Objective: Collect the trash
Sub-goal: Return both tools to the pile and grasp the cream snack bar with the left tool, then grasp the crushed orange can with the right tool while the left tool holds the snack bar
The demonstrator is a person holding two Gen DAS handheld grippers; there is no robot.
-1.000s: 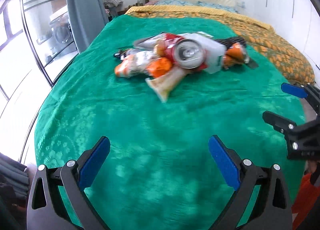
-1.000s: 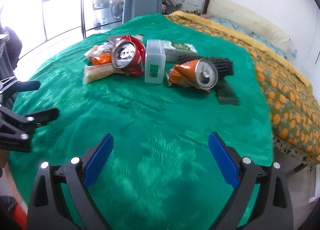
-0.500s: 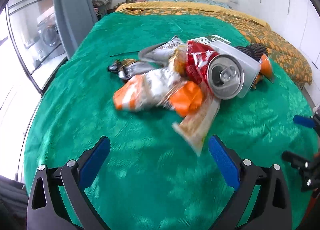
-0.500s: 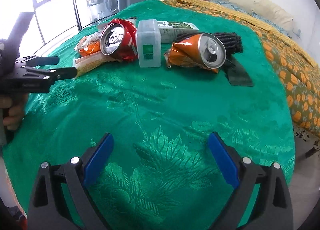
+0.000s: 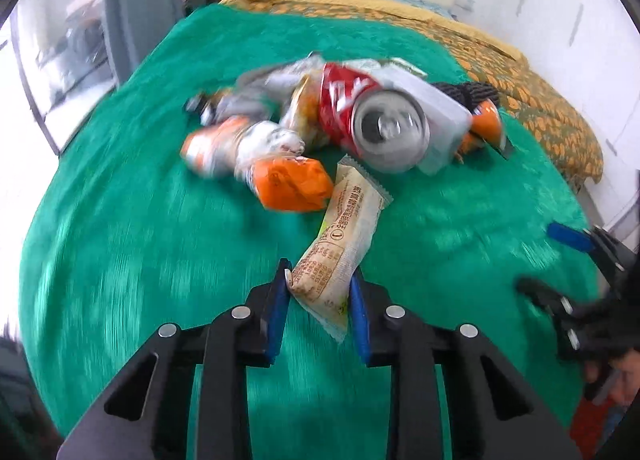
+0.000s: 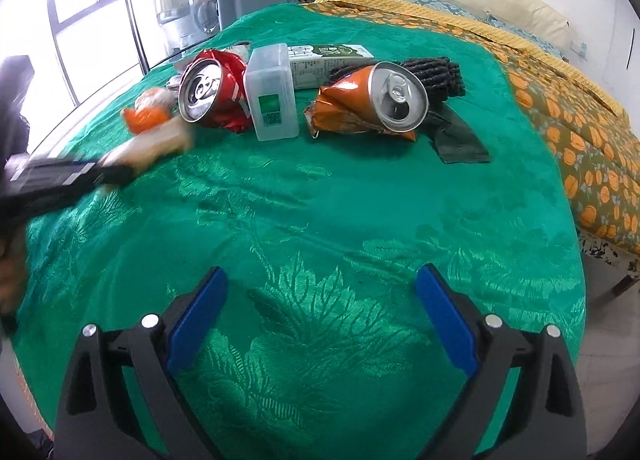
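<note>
The left gripper (image 5: 320,292) has its blue pads closed in on the near end of a beige wrapper (image 5: 344,248), one pad (image 5: 276,304) against each side of the packet, so the jaws stand narrow with the wrapper pinched between them; the wrapper's far end reaches up toward the pile and lies just beside an orange packet (image 5: 294,184). Behind that, on the green bedspread (image 5: 120,240), sits the rest of the trash: a crushed red can (image 5: 372,116) with its open top facing the camera, a silvery crumpled bag (image 5: 256,136) to its left, a clear plastic box (image 5: 440,116) touching the can's right side, and beyond the box an orange can (image 5: 486,120), mostly hidden. The left view is blurred, so finer detail in the pile is hard to read. The right gripper (image 6: 320,320) hovers low over bare bedspread, well apart from the pile, its jaws spread wide with nothing between them; it also shows at the right edge of the left view. From the right view the red can, box, a green-and-white carton (image 6: 328,60) and the orange can lie in a row, with a dark ribbed bundle (image 6: 436,72) behind the orange can and a dark green scrap (image 6: 460,140) beside it. An orange-patterned quilt (image 6: 560,100) covers the far side of the bed
</note>
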